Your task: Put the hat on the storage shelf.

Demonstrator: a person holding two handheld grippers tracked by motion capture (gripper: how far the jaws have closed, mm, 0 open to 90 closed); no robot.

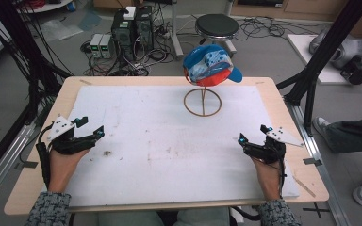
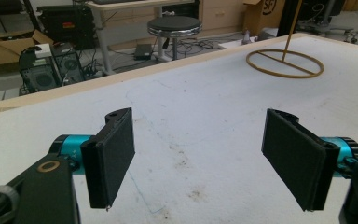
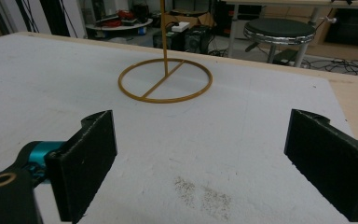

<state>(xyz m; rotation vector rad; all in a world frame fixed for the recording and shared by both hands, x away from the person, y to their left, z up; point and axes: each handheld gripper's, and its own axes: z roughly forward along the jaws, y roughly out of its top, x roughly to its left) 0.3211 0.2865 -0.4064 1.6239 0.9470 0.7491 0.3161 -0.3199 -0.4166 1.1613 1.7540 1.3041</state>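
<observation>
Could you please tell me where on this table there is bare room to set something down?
The white mat is bare across its middle, between the left gripper and right gripper, and from the near edge up to the ring base of the hat stand. The far left corner is free too. Only the far centre is taken, where the cap hangs on the stand.

We count one cap (image 1: 211,65) on one ring-based stand (image 1: 202,101), at the far edge of one white mat (image 1: 169,155). Nearer than the stand, two grippers: left gripper (image 1: 90,128), right gripper (image 1: 252,134).
</observation>
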